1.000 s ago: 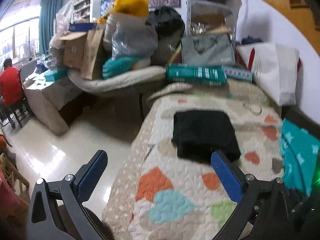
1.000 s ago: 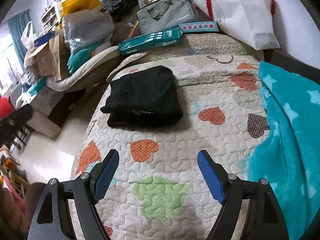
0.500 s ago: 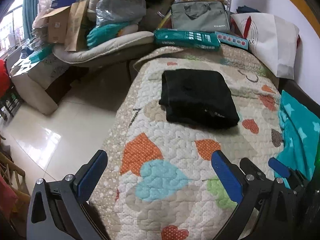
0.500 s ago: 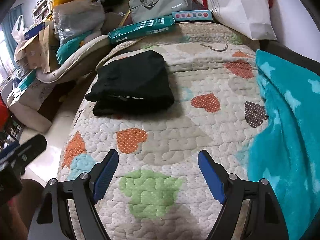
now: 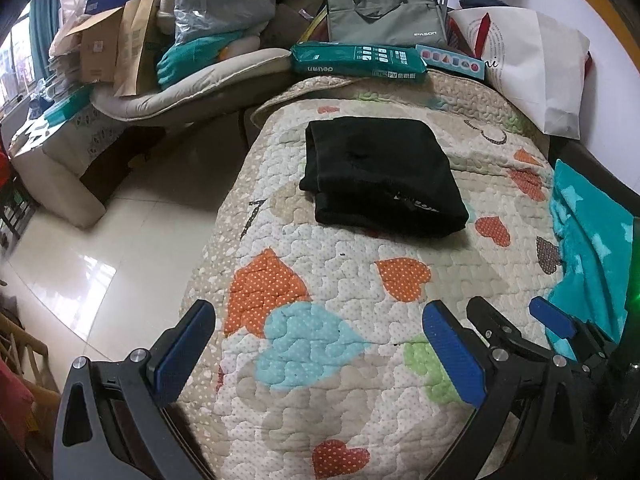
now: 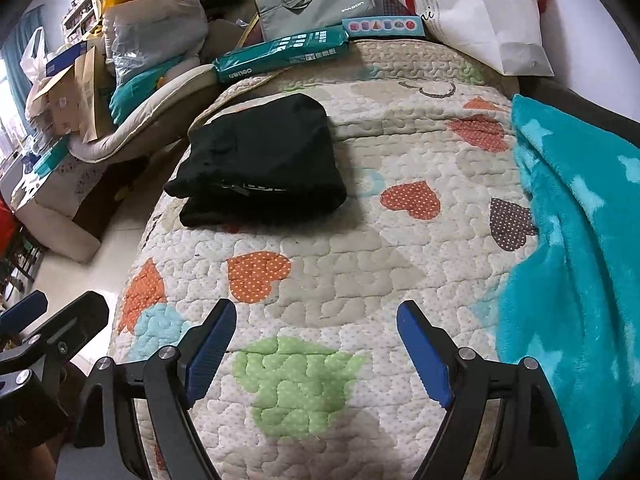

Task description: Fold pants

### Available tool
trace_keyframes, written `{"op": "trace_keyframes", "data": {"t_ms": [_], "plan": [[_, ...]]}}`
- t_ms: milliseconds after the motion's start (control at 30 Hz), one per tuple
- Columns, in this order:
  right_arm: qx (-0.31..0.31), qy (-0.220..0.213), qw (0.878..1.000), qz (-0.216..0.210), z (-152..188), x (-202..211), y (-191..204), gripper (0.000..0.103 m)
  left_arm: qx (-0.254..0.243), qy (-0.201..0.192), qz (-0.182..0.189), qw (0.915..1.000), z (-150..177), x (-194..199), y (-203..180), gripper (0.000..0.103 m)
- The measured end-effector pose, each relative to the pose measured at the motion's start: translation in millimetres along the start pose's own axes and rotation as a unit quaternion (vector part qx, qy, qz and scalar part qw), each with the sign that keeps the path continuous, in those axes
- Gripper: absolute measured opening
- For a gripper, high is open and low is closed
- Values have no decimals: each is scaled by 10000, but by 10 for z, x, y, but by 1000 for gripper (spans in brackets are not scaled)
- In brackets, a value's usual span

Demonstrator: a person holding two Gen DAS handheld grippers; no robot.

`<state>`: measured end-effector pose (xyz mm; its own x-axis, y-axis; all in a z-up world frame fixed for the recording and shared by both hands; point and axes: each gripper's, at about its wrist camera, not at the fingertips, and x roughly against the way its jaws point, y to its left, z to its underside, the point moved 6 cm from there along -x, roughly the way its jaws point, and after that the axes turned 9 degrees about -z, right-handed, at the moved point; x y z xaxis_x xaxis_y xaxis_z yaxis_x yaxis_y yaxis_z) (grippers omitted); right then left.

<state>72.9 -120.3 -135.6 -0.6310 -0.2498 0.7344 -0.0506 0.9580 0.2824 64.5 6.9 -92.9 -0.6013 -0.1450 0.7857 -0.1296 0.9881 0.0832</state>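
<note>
Pants folded, both grippers drawn back off them

The black pants (image 5: 380,176) lie as a compact folded stack on the quilted bed (image 5: 360,320) toward its left edge; the left gripper (image 5: 320,344) and right gripper (image 6: 316,344) hover apart and empty near the foot, so folding looks finished and little remains. Inner folds are hidden, the waistband lettering unreadable

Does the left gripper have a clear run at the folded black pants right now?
Probably yes: the left gripper is open over bare quilt, and nothing lies between it and the black pants.
</note>
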Motion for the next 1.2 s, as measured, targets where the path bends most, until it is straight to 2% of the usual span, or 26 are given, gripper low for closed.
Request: {"op": "trace_keyframes", "data": {"t_ms": [1200], "plan": [[59, 172, 9998, 41, 40, -104, -38, 87, 14, 242, 67, 9997, 68, -100, -22, 103]]}}
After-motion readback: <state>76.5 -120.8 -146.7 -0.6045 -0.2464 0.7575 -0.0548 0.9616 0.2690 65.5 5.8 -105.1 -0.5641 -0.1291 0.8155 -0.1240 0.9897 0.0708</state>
